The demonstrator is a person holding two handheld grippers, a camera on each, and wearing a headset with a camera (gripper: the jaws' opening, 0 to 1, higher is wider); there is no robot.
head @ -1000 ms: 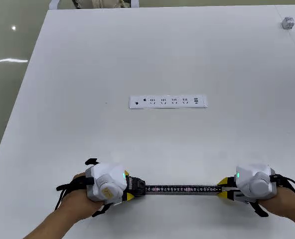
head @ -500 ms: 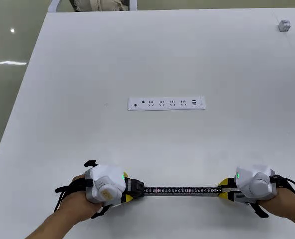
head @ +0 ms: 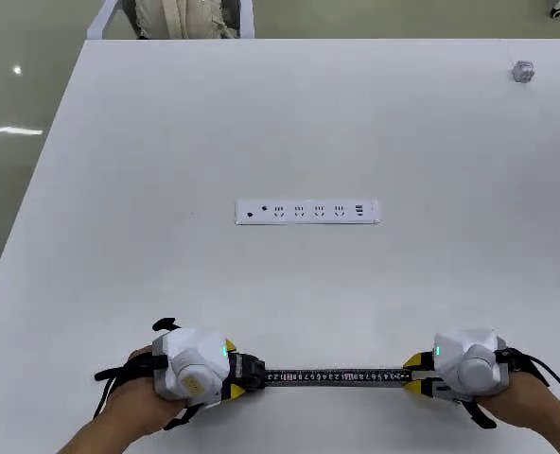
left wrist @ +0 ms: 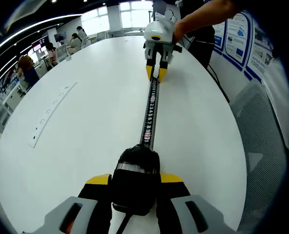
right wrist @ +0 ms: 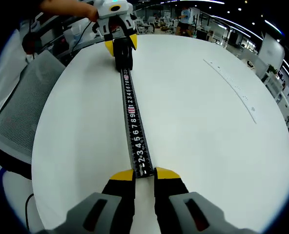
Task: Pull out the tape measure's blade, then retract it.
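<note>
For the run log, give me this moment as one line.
left claw: shut on tape measure case | right claw: shut on blade end | blade: extended between claws over table | retraction: not yet done

the wide white tabletop (head: 356, 123) looks smooth and matt. the rounded black plastic tape measure case (left wrist: 136, 178) is glossy; its thin black numbered blade (right wrist: 134, 131) shows slight sheen.

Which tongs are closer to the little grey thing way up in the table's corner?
Right. The right tongs, pinching the black numbered blade, sit on the same side as the small grey object; the left tongs, gripping the black tape measure case, are farther across.
</note>
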